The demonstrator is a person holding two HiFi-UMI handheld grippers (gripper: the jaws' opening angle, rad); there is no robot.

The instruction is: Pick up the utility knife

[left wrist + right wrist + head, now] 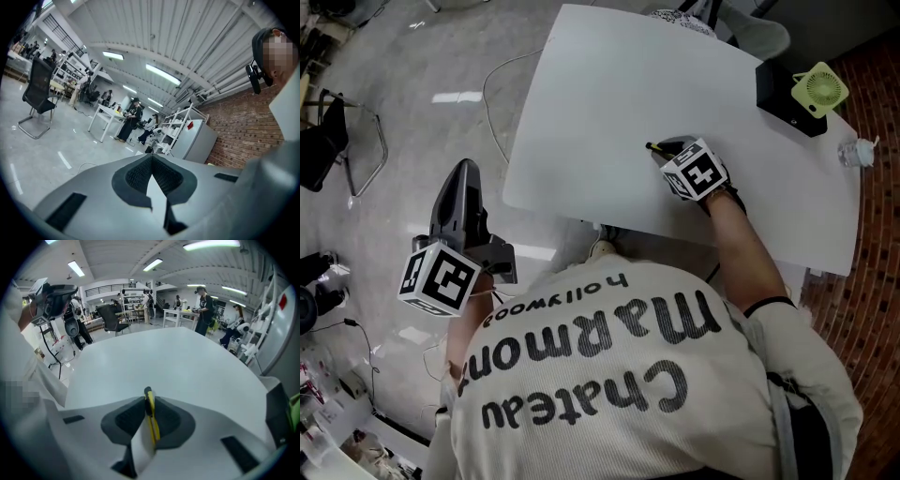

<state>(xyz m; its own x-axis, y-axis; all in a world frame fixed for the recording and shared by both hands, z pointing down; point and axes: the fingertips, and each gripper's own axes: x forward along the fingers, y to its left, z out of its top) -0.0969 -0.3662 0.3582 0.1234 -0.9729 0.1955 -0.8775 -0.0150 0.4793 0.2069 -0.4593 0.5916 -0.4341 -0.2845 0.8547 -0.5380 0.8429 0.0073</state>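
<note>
A slim yellow-and-black utility knife (pixel 150 416) lies edge-on between the pads of my right gripper (pixel 149 401), which press on it from both sides. From the head view, that right gripper (pixel 670 148) points down at the white table (pixel 675 75) near its front edge, and the dark tip of the knife (pixel 652 147) pokes out to its left. My left gripper (pixel 467 171) hangs off the table at the lower left, over the floor. Its jaws meet at the tips with nothing between them (pixel 151 159).
A black box (pixel 783 94) with a small green fan (pixel 820 89) on it stands at the table's far right corner, with a clear bottle (pixel 853 152) near the right edge. A cable (pixel 492 103) and a chair (pixel 337 141) are on the grey floor to the left.
</note>
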